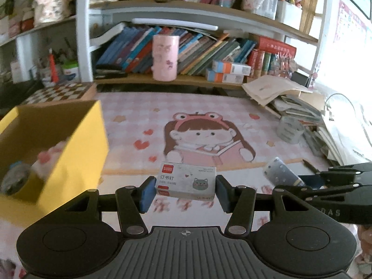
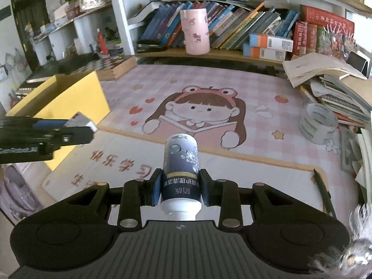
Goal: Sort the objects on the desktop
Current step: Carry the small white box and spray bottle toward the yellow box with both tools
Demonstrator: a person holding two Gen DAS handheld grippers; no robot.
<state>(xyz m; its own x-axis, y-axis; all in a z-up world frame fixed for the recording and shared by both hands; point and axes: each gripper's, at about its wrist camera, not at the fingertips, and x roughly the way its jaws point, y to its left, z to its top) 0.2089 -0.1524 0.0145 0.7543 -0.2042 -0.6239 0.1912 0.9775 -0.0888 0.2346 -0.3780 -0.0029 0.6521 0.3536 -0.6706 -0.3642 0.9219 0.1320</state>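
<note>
Holding a small staple box [image 1: 186, 181] crosswise between its blue pads, the left gripper [image 1: 184, 191] stands partly open to the box's width and has it pinched at the two short ends, lifted clear of the pink cartoon desk mat [image 1: 130, 116]. The right gripper [image 2: 180, 190] is clamped as tight as it goes on a dark bottle [image 2: 181, 169], white cap toward the camera, the round body sticking out past the fingers. Both loads are off the desk, and the yellow box [image 1: 76, 144] sits just to the left, already holding a fluffy pink thing and something round (too blurred to name). The worry I have is the staple box: it is gripped only by its ends, so a quick swing could let it twist or slide out and drop short of the yellow box, or clip its near wall. The bottle is slick and round, so it may rotate or squirt forward from the pads. The two grippers are also near each other, each showing at the edge of the other's view, and could knock together over the box. A roll of clear tape [image 2: 318, 125] and a dark pen [image 2: 323, 190] lie on the right, not yet sorted.
</note>
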